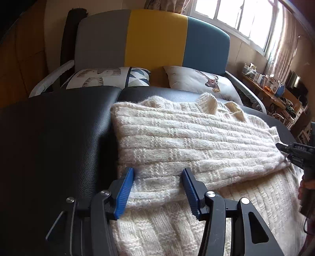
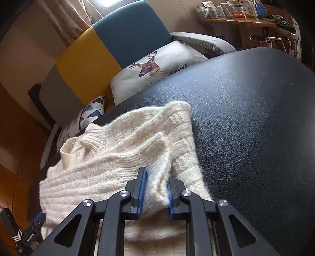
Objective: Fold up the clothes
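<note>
Cream knit sweater (image 1: 177, 141) lies on the black leather surface (image 1: 55, 137), partly folded: top part doubled over the lower body, ribbed collar (image 1: 208, 102) sticking up at the far edge.

Left hand-held gripper (image 1: 157, 189): jaws apart, blue pads (image 1: 124, 193) straddling the near folded edge of the sweater. Knit sits between them, but the pads aren't pressing on it. Nothing gripped.

Right hand-held gripper (image 2: 155, 191): jaws closed in on a bunched fold of the sweater (image 2: 122, 157) at its right edge, fabric pinched between both blue pads (image 2: 142, 187). In the left wrist view the right hand-held gripper shows at the far right frame edge, touching the sweater's side; a bit of the person's hand (image 1: 307, 185) shows just behind it.

Right wrist view: black surface right of the sweater is bare, sweater edge runs diagonally across it. Left hand-held gripper partly visible bottom-left corner.

Background: sofa back (image 1: 153, 39) in 3 panels, grey, yellow, blue. 2 cushions against it: geometric print (image 1: 110, 77) and deer print (image 1: 202, 82). Window (image 1: 236, 15) with curtains behind, cluttered wooden desk (image 2: 240, 20) off to the right.
</note>
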Motion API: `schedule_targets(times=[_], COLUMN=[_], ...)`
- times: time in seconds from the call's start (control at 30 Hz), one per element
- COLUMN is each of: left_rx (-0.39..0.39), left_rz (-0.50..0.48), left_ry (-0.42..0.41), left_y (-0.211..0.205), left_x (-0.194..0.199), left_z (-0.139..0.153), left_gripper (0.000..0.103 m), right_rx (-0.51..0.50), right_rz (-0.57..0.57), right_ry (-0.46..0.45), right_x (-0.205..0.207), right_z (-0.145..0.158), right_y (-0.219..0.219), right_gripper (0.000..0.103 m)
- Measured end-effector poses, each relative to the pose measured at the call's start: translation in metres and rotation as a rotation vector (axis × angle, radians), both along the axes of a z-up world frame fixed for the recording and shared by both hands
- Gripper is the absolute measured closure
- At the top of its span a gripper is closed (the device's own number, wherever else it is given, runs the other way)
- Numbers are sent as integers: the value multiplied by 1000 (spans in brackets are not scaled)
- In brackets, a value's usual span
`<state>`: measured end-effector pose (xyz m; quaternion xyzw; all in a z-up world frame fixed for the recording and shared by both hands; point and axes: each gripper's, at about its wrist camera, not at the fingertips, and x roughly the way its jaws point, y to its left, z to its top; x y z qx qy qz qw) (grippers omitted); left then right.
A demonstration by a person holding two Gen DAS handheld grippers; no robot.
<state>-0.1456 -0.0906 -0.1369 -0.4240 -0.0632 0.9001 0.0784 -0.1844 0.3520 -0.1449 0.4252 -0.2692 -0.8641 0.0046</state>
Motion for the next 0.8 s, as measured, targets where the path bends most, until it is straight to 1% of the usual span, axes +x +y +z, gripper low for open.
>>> schedule_targets(times=[0.07,0.17,0.3,0.37,0.57,0.67,0.8], left_rx=[72,150,228,263,299,313,332], left_rz=[23,45,58,59,21,-9,-74], left_ry=[-7,-10,-36,-61,-123,-149,-176], left_y=[-10,-26,-48,-58,-67,-66,-63], left_x=[8,29,70,91,153,176,196], left_z=[8,16,17,13,1,-2,-3], left_gripper=[51,50,49,49,48,44,40], right_rx=[-28,-127,-179,-203,-266,-386,-527], right_rz=[1,51,119,117,111,120,201], right_ry=[18,32,-4,-33,-143,-131,-148], right_x=[12,36,83,115,211,247,263], right_z=[6,14,16,13,-7,-17,-30], right_y=[7,13,20,31,65,77,73], right_gripper=[72,72,71,69,62,61,61])
